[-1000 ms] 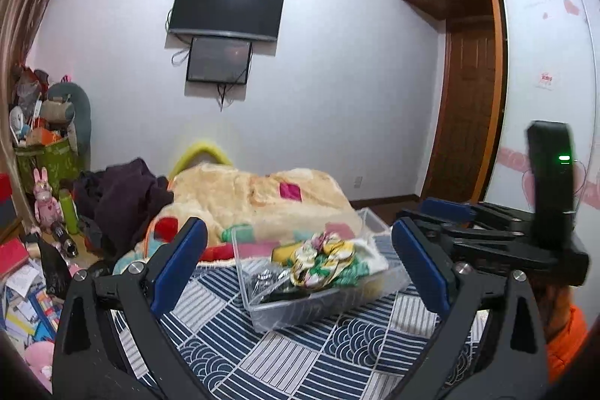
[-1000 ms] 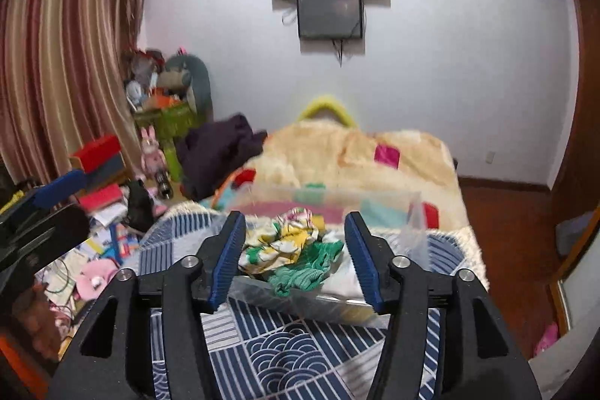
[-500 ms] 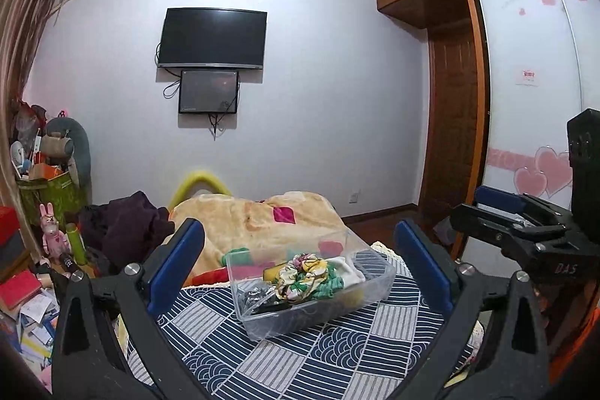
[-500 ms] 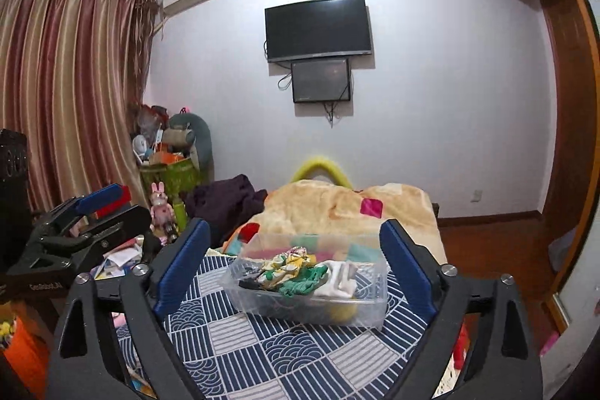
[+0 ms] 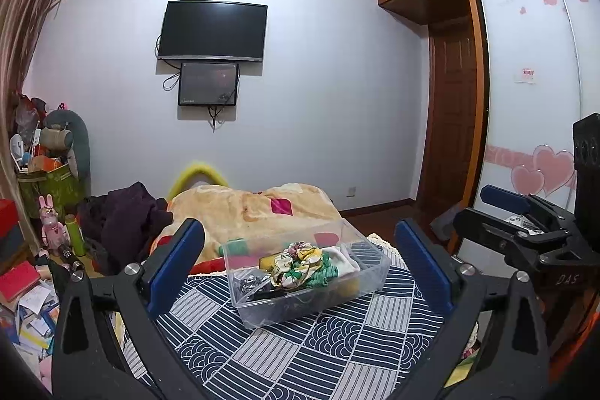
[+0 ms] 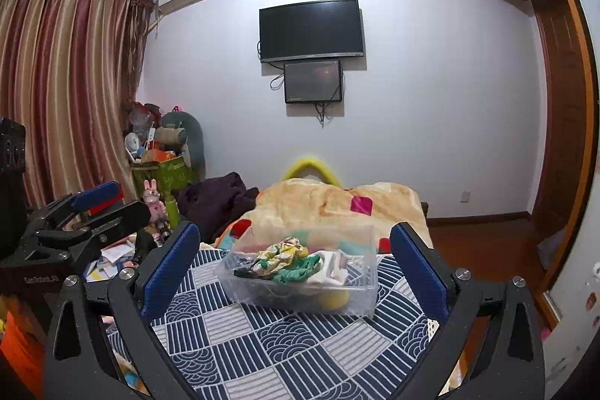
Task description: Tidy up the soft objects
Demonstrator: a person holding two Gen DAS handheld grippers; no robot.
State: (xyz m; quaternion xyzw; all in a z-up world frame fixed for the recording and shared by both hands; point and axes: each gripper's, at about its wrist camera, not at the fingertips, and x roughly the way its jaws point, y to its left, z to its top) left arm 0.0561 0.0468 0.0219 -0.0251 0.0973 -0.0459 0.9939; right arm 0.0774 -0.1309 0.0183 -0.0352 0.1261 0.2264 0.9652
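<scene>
From the left wrist view, we see our left gripper [image 5: 300, 263] with its blue-padded fingers spread wide and nothing between them, held back from a clear plastic box [image 5: 369, 278] that sits on a navy and white patterned cloth [image 5: 300, 355] over the bed. The soft things are inside that box: a floral scrunchie [image 5: 298, 259], a green knit piece [image 5: 322, 273] and a white folded cloth [image 5: 343, 261], heaped together and touching. The right gripper [image 5: 506, 203] shows at the right edge, side on. From here, we judge that a reach into the heap could snag two pieces at once, since they lie tangled, and a push against the light box could slide it across the smooth cloth. From the right wrist view, our right gripper [image 6: 294, 263] is likewise spread wide and empty, the same box [image 6: 365, 298] framed between its fingers but well ahead of them. Something yellow [image 6: 333, 298] lies low in the near right corner, partly hidden under the white cloth [image 6: 332, 267]; we cannot tell what it is. The left gripper [image 6: 95, 208] shows at the left edge. Both tools closing on one box might collide.
</scene>
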